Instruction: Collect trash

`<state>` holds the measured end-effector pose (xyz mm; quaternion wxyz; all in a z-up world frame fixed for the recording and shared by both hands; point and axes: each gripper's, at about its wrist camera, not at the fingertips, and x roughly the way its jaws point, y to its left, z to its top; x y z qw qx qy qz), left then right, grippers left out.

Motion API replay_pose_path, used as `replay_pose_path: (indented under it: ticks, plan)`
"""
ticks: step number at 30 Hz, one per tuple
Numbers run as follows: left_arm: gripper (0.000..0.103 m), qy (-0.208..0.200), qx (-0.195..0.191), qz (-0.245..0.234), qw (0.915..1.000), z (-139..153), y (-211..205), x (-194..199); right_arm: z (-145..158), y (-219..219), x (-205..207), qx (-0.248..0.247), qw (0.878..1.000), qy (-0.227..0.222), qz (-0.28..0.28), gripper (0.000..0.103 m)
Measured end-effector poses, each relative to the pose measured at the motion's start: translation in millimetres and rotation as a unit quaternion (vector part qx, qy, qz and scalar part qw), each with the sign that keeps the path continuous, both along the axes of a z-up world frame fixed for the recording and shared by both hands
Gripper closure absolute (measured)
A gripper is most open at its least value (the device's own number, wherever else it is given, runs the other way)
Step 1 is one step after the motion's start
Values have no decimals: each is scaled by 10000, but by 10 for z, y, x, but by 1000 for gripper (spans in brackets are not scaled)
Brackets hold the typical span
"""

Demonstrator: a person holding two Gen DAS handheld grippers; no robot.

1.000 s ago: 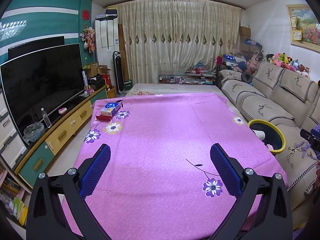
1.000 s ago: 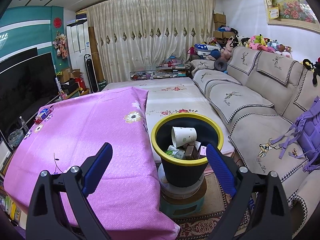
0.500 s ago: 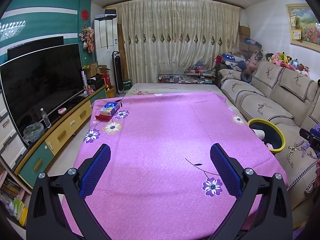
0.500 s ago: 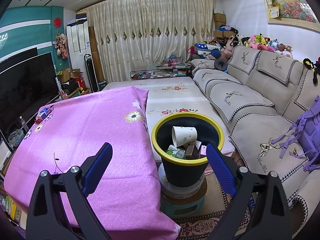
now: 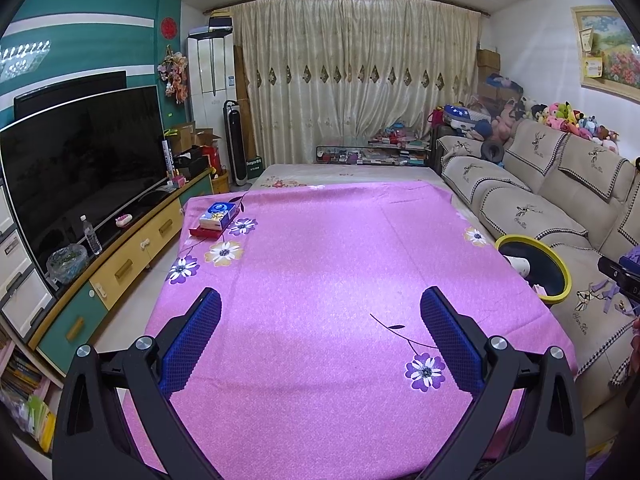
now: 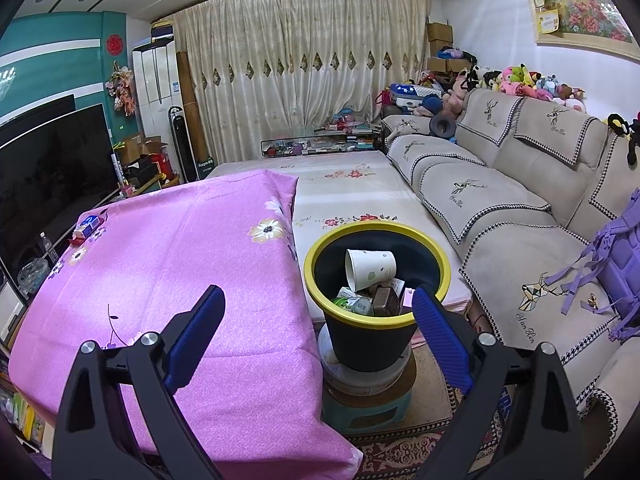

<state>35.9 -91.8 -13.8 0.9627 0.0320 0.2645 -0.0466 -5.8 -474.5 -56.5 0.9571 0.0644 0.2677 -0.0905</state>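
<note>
A black bin with a yellow rim (image 6: 320, 256) stands on a stool between the table and the sofa; it holds a white paper cup (image 6: 370, 269) and several wrappers and small packs. The bin also shows at the right edge of the left wrist view (image 5: 560, 270). My right gripper (image 6: 318, 300) is open and empty, held above the bin's near rim. My left gripper (image 5: 320, 304) is open and empty above the pink flowered tablecloth (image 5: 340, 260). A blue and white box (image 5: 218, 213) lies on a red box at the table's far left corner.
A beige sofa (image 6: 520, 208) runs along the right with a purple backpack (image 6: 618, 264) on it. A TV (image 5: 76, 168) on a low cabinet stands along the left. A pale flowered cloth (image 6: 344, 184) covers the surface beyond the table.
</note>
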Motion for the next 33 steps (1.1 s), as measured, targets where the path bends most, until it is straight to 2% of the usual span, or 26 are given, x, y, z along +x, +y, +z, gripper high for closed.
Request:
replay_pose_path:
  ticks: [33]
  plan:
    - [5, 41, 7, -12, 10000, -34, -18, 7, -68, 9, -1, 19, 10000, 25, 5, 13]
